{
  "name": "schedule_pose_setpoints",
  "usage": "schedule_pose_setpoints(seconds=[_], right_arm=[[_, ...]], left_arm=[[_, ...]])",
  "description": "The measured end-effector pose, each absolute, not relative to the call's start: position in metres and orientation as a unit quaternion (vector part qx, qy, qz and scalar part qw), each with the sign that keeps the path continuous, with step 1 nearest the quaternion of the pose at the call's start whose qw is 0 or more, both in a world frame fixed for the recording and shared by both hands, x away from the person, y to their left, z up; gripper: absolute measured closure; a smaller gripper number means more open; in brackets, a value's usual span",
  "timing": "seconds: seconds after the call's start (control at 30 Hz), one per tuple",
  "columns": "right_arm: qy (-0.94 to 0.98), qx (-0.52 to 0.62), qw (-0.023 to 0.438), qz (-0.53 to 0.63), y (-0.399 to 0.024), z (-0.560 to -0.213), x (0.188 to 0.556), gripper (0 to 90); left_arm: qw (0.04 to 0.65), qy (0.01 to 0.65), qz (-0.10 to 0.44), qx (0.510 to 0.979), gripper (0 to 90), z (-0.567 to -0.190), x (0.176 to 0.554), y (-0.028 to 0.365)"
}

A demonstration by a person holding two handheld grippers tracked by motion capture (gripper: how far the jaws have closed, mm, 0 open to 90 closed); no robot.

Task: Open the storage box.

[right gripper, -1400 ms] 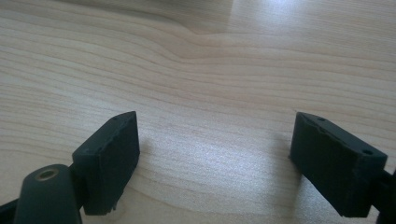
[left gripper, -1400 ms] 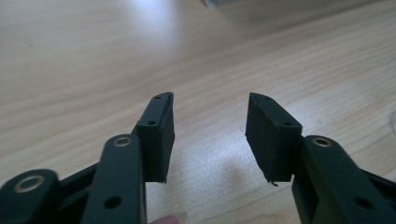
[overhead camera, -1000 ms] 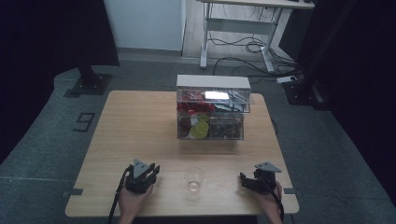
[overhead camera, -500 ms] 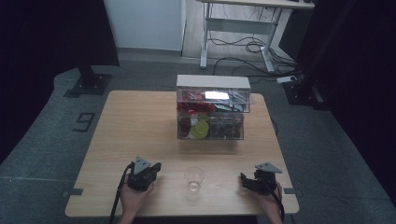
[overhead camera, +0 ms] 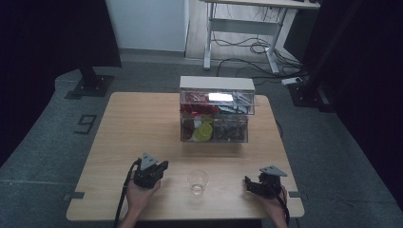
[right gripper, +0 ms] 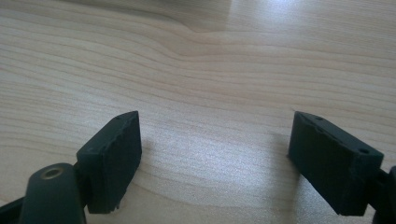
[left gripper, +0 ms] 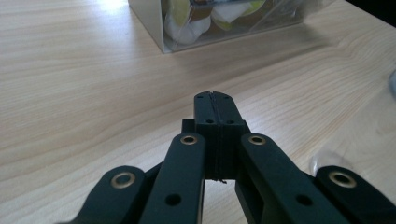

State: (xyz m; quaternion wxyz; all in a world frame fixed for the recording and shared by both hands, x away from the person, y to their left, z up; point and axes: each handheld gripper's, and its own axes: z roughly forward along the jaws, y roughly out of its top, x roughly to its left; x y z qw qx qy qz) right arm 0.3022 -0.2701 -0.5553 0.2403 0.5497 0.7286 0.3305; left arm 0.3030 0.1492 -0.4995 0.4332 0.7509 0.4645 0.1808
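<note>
Bare wooden table [overhead camera: 119, 128] around cup [overhead camera: 197, 181]; left gripper [left gripper: 215, 103] jaws clenched empty, right gripper [right gripper: 215, 163] released.

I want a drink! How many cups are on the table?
1: a clear cup near the table's front edge, between the two hand-held grippers. More may hide inside the box.

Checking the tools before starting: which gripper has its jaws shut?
The left gripper: its jaws meet with nothing between. The right gripper stands wide open.
</note>
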Motion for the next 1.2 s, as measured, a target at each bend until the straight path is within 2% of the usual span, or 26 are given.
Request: schedule_pose_setpoints(seconds=[0.7, 1.2], right_arm=[[0.728, 0.551, 0.242, 0.329, -0.269, -0.555, 0.302, 17.5], [0.726, 0.553, 0.243, 0.328, -0.269, -0.555, 0.302, 17.4]], left_arm=[[0.437, 0.463, 0.153, 0.756, 90.0, -0.496, 0.329, 0.132], [0.426, 0.459, 0.156, 0.764, 90.0, -0.494, 0.343, 0.120]])
